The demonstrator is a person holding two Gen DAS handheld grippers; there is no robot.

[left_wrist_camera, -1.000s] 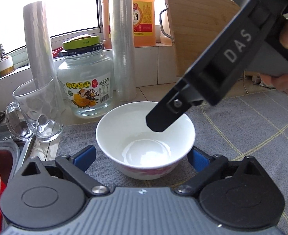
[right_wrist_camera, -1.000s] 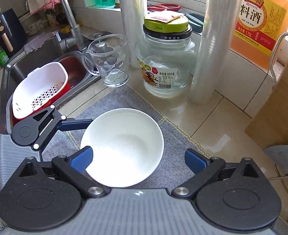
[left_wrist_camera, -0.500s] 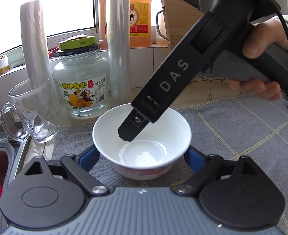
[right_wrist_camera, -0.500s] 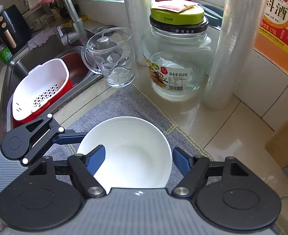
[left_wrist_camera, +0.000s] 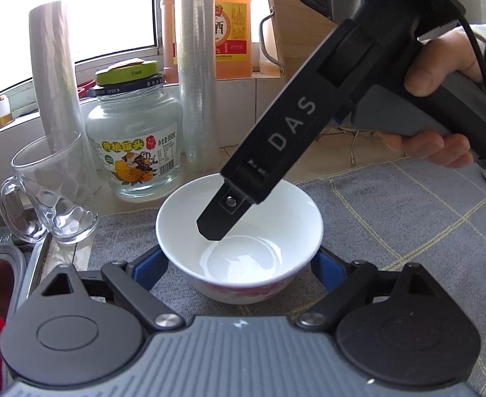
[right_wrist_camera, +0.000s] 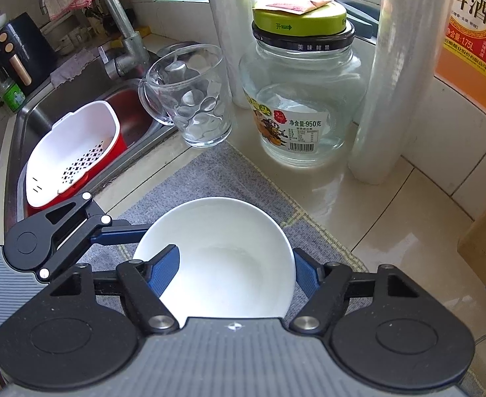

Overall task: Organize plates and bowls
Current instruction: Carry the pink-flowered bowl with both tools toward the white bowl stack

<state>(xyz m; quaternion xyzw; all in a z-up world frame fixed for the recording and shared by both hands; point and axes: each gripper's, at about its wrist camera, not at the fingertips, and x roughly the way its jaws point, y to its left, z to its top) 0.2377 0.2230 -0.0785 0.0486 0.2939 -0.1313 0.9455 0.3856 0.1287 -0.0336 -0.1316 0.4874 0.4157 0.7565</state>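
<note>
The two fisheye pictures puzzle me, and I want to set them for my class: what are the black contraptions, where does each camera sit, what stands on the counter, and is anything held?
Each contraption is a hand-held two-finger gripper with its own camera looking along its fingers.

Left view: the left gripper is open around a white bowl, while the right gripper, in a person's hand, dips into it.

Right view: the right gripper straddles the bowl's near rim, one finger inside and one outside. Whether it grips is unclear.

The bowl sits on a grey mat; beyond stand a glass mug and a jar, with a sink alongside.
</note>
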